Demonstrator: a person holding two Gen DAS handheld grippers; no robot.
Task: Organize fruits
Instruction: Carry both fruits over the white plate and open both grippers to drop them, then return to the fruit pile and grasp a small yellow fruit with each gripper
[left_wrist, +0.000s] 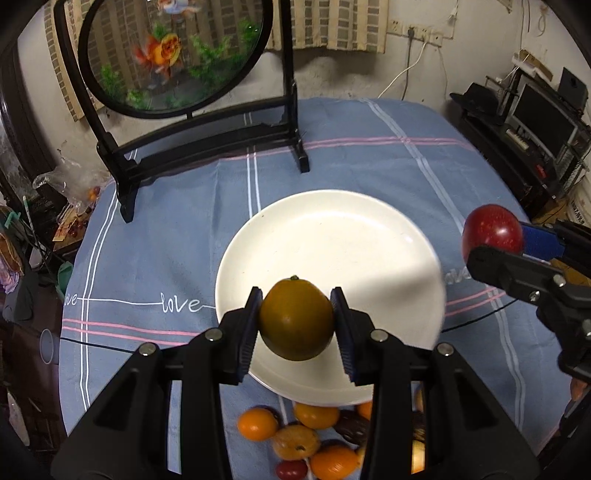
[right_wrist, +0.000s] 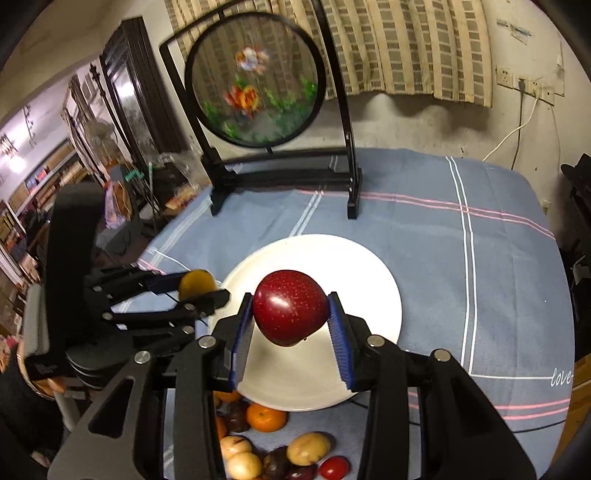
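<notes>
My left gripper (left_wrist: 296, 321) is shut on an orange-brown fruit (left_wrist: 296, 319) and holds it above the near part of a white plate (left_wrist: 332, 229). My right gripper (right_wrist: 291, 317) is shut on a dark red apple (right_wrist: 290, 312), over the near half of the same plate (right_wrist: 373, 295). In the left wrist view the apple (left_wrist: 493, 229) and the right gripper hang off the plate's right edge. From the right wrist camera, the left gripper (right_wrist: 203, 286) with its fruit (right_wrist: 197, 282) sits at the plate's left rim. A pile of loose fruits (left_wrist: 295, 439) lies on the cloth in front of the plate.
A blue cloth (left_wrist: 369, 155) with white and pink stripes covers the table. A round goldfish screen on a black stand (left_wrist: 207, 147) rises at the back. A thin black cable (left_wrist: 480, 317) crosses the cloth. Clutter and bags sit past the left table edge, shelving past the right.
</notes>
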